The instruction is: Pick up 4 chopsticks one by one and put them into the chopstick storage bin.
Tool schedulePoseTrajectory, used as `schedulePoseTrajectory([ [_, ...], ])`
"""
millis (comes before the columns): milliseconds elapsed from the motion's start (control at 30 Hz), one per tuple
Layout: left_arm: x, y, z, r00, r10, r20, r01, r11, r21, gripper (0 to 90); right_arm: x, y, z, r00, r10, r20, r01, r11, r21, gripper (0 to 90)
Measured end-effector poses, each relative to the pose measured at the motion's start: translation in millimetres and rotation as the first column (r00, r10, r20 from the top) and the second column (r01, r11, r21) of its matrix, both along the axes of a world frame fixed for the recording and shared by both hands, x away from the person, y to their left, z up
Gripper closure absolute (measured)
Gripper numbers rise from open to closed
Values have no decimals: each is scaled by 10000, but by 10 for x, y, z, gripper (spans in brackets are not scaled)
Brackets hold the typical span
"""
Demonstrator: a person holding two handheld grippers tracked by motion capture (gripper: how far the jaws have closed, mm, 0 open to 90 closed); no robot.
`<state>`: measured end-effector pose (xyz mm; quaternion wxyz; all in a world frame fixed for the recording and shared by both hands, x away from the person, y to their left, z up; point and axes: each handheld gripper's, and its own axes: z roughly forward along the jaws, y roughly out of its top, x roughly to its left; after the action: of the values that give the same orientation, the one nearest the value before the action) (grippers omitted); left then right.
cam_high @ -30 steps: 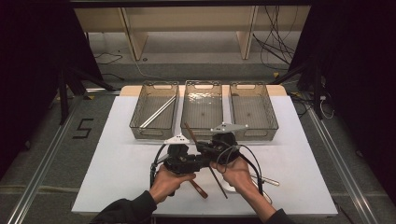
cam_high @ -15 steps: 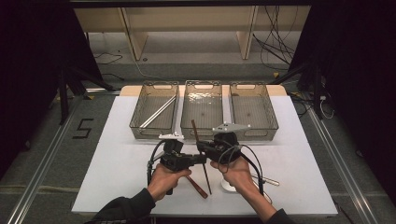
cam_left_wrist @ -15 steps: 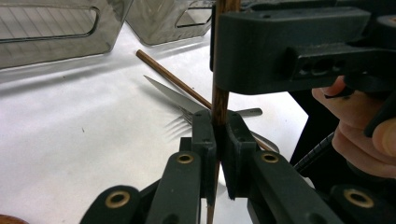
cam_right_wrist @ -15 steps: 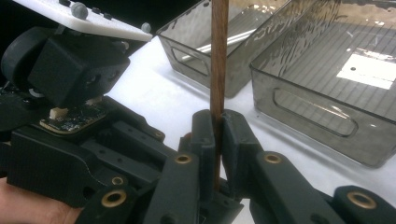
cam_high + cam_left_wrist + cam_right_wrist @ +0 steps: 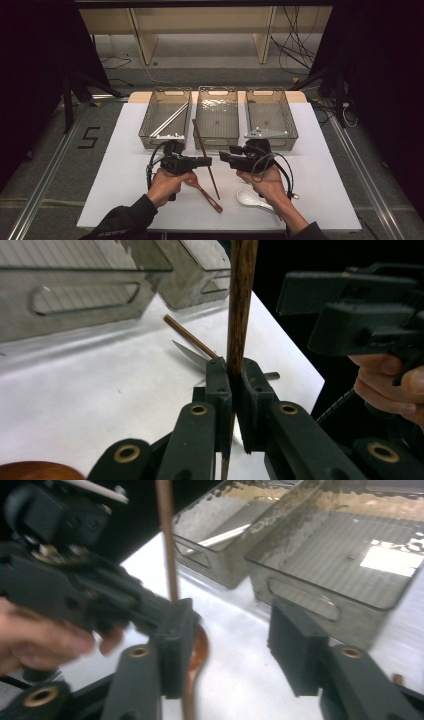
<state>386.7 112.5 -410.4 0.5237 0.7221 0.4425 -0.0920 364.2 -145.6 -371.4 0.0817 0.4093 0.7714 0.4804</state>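
Wooden chopstick: clamped upright in left tool, above the bench. Right tool has just opened, jaws apart, nothing between. Handover done; binning in trays remains.

A single mark can be read: a large black numeral "5" set on the grey floor to the left of the white table (seen in the high view). The three clear bins at the table's far edge carry no legible label, and the two gripper views offer no readable lettering.
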Motion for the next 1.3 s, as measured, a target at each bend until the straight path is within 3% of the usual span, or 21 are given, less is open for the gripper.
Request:
schedulePoseTrajectory([
  [300,106,264,233,9973,428,589,-435,9990,97,846,-43,-227,-66,9994,-325,128,327,9994,-118,433],
  [467,185,450,338,9924,840,894,-855,9963,129,845,-86,-378,-101,9982,-568,204,572,9982,-178,405],
  [700,354,679,501,9841,1254,1259,-1358,9877,777,846,-162,-577,-166,9960,-877,148,882,9956,-320,380],
  [933,557,866,721,9728,1654,1623,-1860,9751,1211,845,-215,-678,-189,9954,-956,87,958,9949,-308,363],
  [1300,917,1083,869,9501,2485,1883,-2799,9459,1640,845,-286,-711,-195,9961,-876,81,877,9959,-220,350],
])
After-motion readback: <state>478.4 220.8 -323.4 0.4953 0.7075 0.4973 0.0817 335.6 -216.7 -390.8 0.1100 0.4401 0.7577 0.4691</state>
